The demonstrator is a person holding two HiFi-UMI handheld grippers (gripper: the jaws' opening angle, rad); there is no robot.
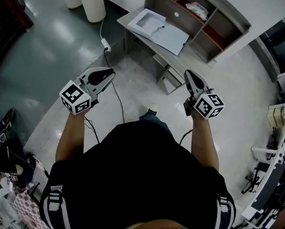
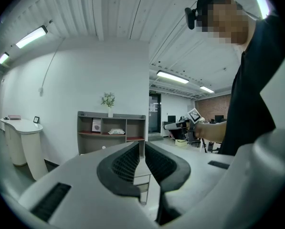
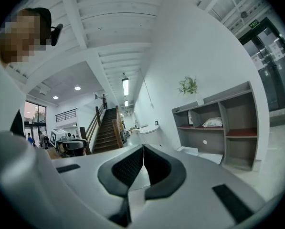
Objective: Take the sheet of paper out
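Observation:
An open white folder [image 1: 147, 20] with a pale sheet of paper [image 1: 173, 36] beside it lies on the grey desk [image 1: 181, 57], ahead of me across the floor. Both grippers are held at chest height, well short of the desk, and hold nothing. My left gripper [image 1: 111, 72] points toward the desk; in the left gripper view [image 2: 142, 144] its pads stand a narrow slit apart, with the desk drawers [image 2: 141, 179] showing through. My right gripper [image 1: 186, 73] is shut, its pads meeting at the tip [image 3: 143, 147]. The folder [image 3: 187, 150] also shows in the right gripper view.
A grey shelf unit [image 1: 199, 18] stands behind the desk against the wall. A power strip and cable [image 1: 105, 44] run across the floor at the left, near white round columns [image 1: 92, 1]. Racks of equipment [image 1: 276, 166] line the right side. A staircase [image 3: 106, 128] rises far off.

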